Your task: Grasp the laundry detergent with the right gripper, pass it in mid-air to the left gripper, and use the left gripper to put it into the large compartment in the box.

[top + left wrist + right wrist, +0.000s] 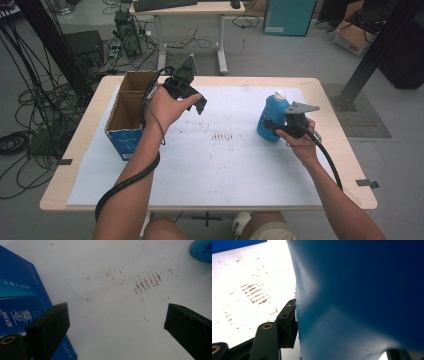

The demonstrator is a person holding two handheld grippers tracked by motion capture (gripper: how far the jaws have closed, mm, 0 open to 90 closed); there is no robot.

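Blue plastic bottle with white cap (271,116) stands upright on the white sheet of the table (225,170), right of centre in the high view. Right hand-held gripper (272,128) is clamped on the bottle's lower body; in the right gripper view a black jaw presses its blue wall. Left hand-held gripper (197,102) is held above the sheet, upper left of centre, jaws wide apart with nothing between them. Open cardboard box with blue front (126,114) sits at far left, well apart from the bottle.
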